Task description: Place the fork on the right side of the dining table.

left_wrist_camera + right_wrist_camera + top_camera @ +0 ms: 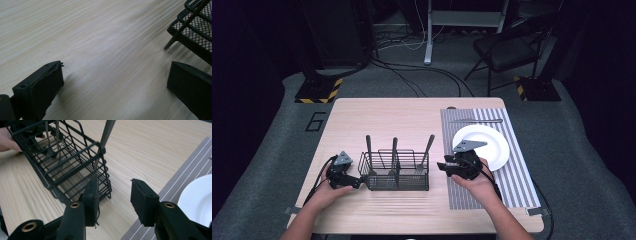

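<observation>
My right gripper [443, 165] sits beside the right end of the wire caddy [395, 172], jaws partly apart with nothing between them, aimed at the nearest utensil [427, 146], which stands in the right-hand compartment and leans toward the placemat [512, 185]. My left gripper [358, 183] is at the caddy's left end, jaws spread, holding nothing, resting just above the table [362, 115].

Judgement: best approach is to come at the handle above the rim, square the pads on its flat sides, close fully before lifting, then pull straight up so it doesn't snag the wire. Left should brace the caddy so it can't tip.

Count: 3 utensils upright in the caddy, 1 knife [475, 120] on the placemat past the plate [494, 145], 1 plate, 1 placemat, 1 caddy.
</observation>
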The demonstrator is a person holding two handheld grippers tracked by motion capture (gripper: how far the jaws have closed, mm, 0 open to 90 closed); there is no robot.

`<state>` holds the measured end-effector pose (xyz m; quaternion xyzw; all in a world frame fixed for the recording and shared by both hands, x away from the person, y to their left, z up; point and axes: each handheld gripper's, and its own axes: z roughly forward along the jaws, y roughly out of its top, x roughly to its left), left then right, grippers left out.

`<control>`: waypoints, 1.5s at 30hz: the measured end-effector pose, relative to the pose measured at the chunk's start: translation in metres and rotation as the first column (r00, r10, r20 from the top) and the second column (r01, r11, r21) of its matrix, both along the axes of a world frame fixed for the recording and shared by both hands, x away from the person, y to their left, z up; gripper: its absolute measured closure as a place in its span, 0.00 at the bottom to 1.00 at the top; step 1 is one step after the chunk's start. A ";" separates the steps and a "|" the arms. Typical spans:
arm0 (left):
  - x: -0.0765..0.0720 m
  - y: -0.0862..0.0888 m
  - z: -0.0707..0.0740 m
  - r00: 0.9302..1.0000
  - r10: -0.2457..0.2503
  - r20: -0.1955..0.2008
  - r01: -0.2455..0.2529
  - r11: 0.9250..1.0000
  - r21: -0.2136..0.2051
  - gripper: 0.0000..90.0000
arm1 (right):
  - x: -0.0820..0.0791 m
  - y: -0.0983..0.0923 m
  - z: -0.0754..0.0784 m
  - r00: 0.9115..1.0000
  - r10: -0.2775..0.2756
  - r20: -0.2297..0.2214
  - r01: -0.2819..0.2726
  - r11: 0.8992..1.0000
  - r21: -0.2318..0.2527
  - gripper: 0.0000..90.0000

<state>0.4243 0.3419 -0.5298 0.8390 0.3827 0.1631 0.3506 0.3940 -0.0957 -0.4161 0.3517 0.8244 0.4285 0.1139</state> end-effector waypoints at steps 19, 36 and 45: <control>0.000 0.000 0.000 1.000 0.000 0.000 0.000 1.000 -0.001 0.00 | 0.023 0.007 0.034 0.999 0.030 0.014 -0.031 0.999 0.038 0.68; 0.000 0.000 0.000 1.000 0.000 0.000 0.000 1.000 -0.001 0.00 | 0.041 0.027 0.037 0.999 0.052 0.006 -0.052 0.997 0.061 0.68; 0.000 0.000 0.000 1.000 -0.001 0.001 0.001 1.000 0.001 0.00 | 0.048 0.034 0.044 0.998 0.060 0.023 -0.061 0.996 0.063 0.70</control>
